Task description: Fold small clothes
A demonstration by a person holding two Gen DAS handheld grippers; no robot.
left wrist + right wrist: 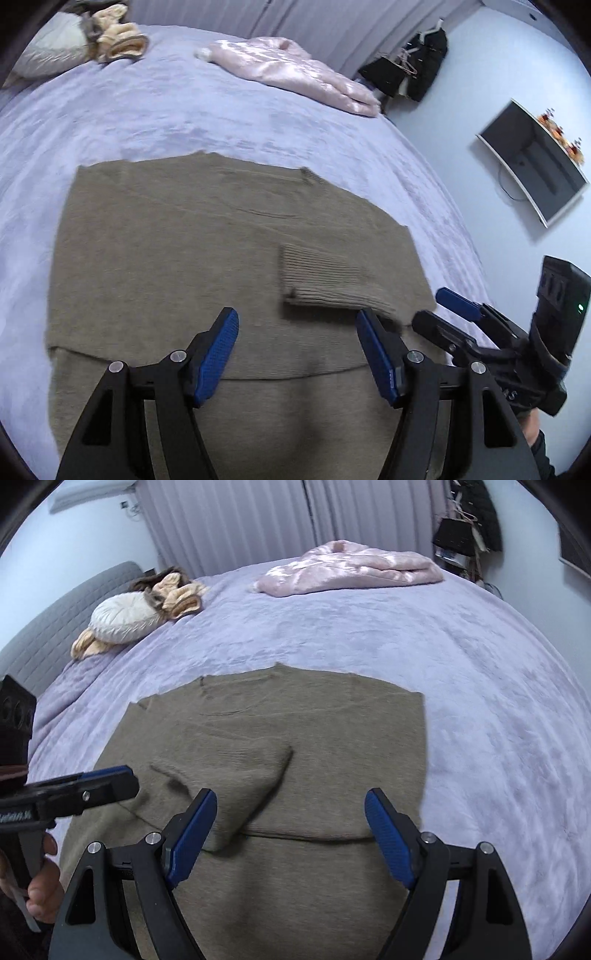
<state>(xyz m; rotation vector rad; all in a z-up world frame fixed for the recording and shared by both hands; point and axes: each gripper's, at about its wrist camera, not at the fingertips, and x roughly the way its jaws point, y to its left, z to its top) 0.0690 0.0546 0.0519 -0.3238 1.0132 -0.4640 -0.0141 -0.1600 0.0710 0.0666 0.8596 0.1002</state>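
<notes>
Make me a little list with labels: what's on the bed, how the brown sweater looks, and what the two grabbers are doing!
bed: lilac blanket
sweater: brown, flat, bottom edge folded up, sleeve laid across it
other things: pink garment, white pillow, beige cloth at the far side
left hand-held gripper: open, empty, over the sweater
right hand-held gripper: open, empty, over the sweater
wall: screen

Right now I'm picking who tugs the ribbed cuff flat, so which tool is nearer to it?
Left. The left tool hangs open just short of the ribbed cuff on the brown sweater. The right tool is open off the sweater's edge.
</notes>
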